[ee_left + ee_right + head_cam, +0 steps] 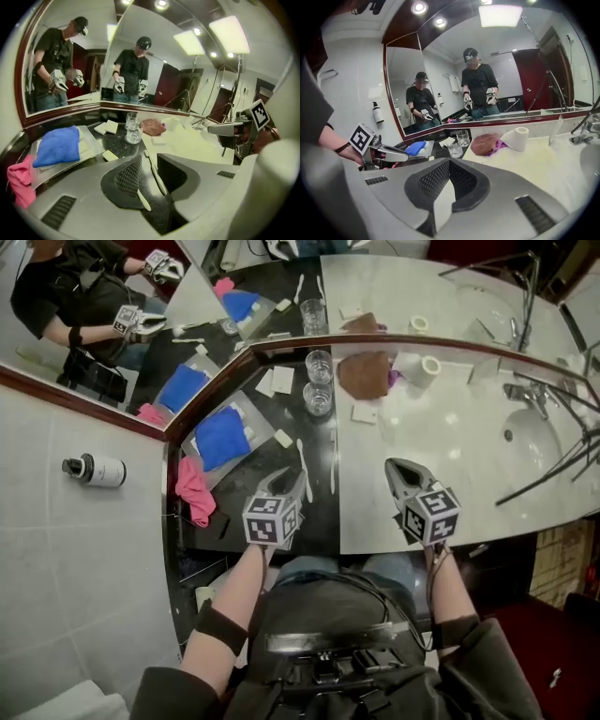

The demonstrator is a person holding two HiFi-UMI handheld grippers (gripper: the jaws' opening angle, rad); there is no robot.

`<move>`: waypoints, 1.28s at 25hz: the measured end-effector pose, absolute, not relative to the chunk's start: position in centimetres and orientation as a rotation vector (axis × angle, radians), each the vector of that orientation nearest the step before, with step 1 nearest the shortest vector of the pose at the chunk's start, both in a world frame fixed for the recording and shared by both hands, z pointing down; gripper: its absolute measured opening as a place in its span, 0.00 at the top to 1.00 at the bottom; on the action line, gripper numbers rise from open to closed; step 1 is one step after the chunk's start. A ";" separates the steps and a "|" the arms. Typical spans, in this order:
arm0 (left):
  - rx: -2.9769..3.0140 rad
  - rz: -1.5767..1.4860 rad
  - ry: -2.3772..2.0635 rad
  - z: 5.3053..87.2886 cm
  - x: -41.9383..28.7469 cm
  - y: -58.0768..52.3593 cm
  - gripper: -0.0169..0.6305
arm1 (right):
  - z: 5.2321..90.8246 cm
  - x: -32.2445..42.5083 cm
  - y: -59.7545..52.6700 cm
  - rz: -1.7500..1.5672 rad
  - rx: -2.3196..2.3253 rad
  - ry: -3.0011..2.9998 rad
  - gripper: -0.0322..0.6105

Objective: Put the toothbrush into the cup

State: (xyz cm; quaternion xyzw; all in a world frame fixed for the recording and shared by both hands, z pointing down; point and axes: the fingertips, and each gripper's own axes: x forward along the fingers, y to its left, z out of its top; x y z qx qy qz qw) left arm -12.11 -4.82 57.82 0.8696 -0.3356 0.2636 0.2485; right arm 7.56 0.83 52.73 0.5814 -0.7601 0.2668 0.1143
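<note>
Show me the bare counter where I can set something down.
Free: the pale counter between the brown cloth, the toilet roll and the sink. Crowded: the dark counter, with blue cloth, glasses and toothbrush.

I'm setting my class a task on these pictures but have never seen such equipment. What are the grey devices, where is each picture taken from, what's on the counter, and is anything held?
A person holds a two-jaw gripper in each hand. The head view looks down from the person's head; the other two cameras ride on the grippers. On the counter lie a white toothbrush, two glass cups, a blue cloth and a toilet roll. The left gripper is open, with the toothbrush showing between its jaws, ungripped. The right gripper is shut and empty.
</note>
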 end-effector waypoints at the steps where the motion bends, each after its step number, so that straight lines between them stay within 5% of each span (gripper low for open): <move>1: 2.364 0.745 -0.888 58.5 -12.1 -5.2 0.79 | 52.9 7.3 0.9 0.792 1.710 -2.215 0.92; 7: 2.276 0.848 -0.849 62.0 -11.5 -6.6 0.69 | 53.0 6.8 1.7 0.812 1.686 -2.185 0.92; 32: 1.951 1.175 -1.011 71.6 -12.1 -8.9 0.69 | 56.8 10.4 4.2 0.968 1.732 -2.092 0.92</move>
